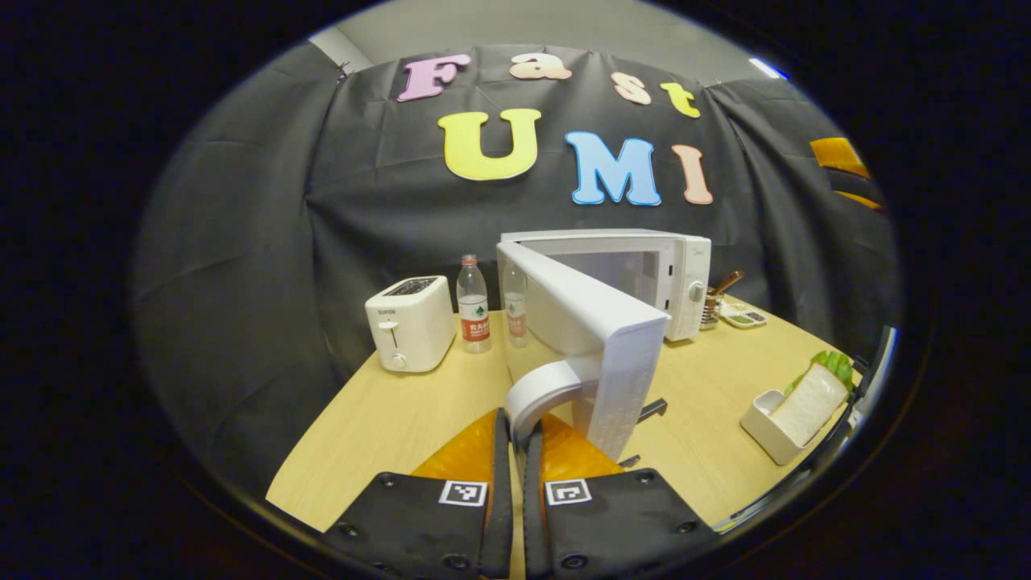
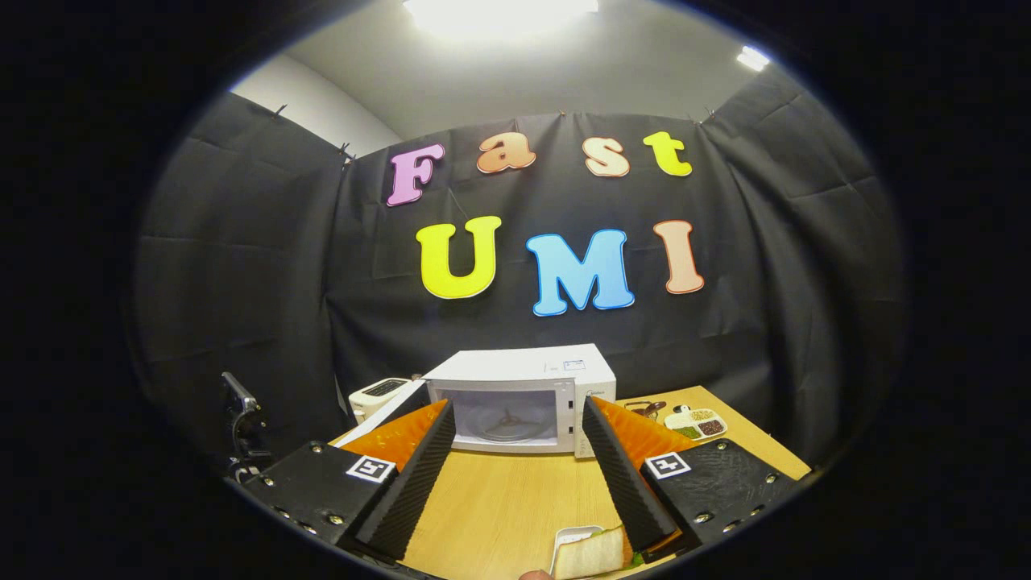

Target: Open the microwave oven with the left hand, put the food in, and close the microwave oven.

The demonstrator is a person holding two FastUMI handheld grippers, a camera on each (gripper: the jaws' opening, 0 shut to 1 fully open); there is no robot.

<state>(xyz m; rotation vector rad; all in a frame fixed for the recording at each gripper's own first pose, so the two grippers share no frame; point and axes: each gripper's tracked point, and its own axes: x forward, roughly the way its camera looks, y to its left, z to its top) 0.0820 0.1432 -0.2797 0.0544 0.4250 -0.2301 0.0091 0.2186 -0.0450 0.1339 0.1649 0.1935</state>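
Both grippers [image 1: 517, 427] [image 2: 515, 459] have black screwed housings bearing square coded markers.

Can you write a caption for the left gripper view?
Left gripper shut on curved white handle of open white microwave door.

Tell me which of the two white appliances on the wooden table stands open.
The white microwave oven: its door is swung wide, the left gripper shut on its curved handle. The small white toaster beside the bottles has no door.
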